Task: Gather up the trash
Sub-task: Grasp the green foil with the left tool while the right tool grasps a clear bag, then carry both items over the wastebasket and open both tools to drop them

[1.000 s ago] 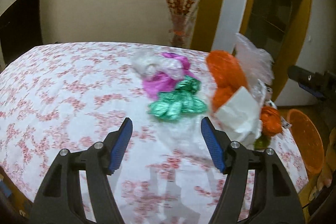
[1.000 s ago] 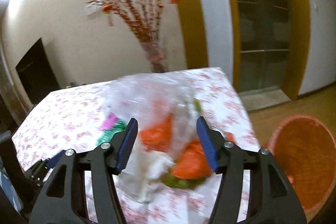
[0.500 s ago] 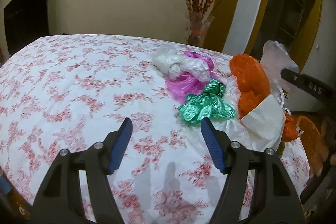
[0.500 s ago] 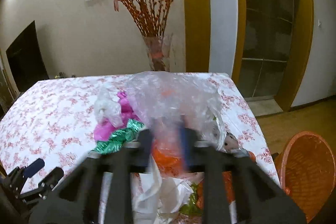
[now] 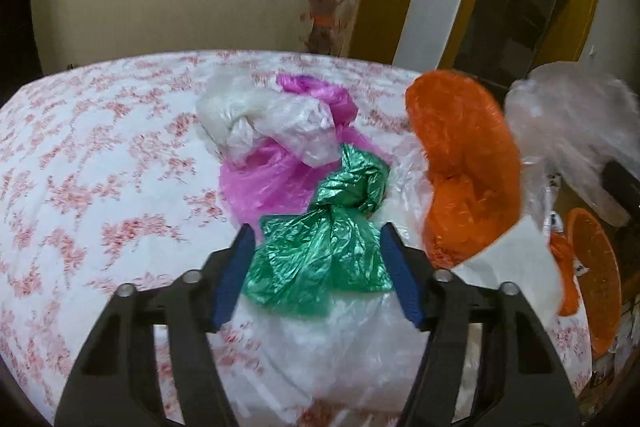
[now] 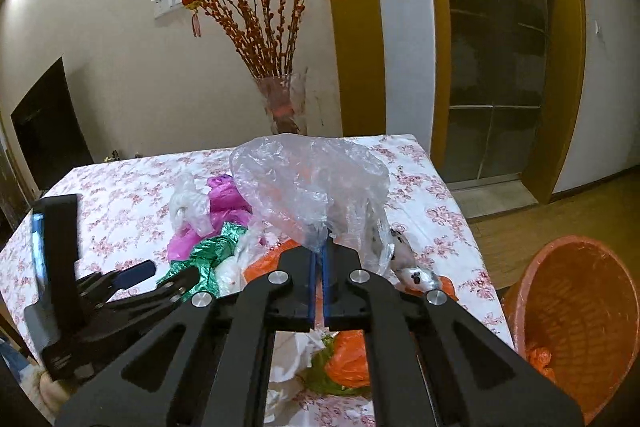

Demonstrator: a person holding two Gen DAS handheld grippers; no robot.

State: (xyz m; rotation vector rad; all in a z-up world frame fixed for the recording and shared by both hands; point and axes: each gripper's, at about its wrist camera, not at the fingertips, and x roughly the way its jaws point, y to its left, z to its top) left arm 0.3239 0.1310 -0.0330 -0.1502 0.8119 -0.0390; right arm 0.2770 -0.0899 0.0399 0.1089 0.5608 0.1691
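A heap of crumpled plastic bags lies on the floral tablecloth (image 5: 80, 163). My left gripper (image 5: 316, 263) is open, its blue pads on either side of a green bag (image 5: 324, 251). Behind it lie a pink bag (image 5: 272, 175), a whitish bag (image 5: 264, 119) and an orange bag (image 5: 468, 171). My right gripper (image 6: 319, 247) is shut on a clear plastic bag (image 6: 312, 183) and holds it above the heap. The clear bag also shows at the right edge of the left wrist view (image 5: 572, 123). The left gripper shows in the right wrist view (image 6: 160, 273).
An orange mesh waste basket (image 6: 576, 311) stands on the wooden floor to the right of the table, with some orange plastic inside. A glass vase with red-berried branches (image 6: 280, 103) stands behind the table's far edge. White paper (image 5: 516, 263) lies by the orange bag.
My right gripper has shut on the clear bag and lifted it. My left gripper has moved forward, and the green bag now sits between its open pads.
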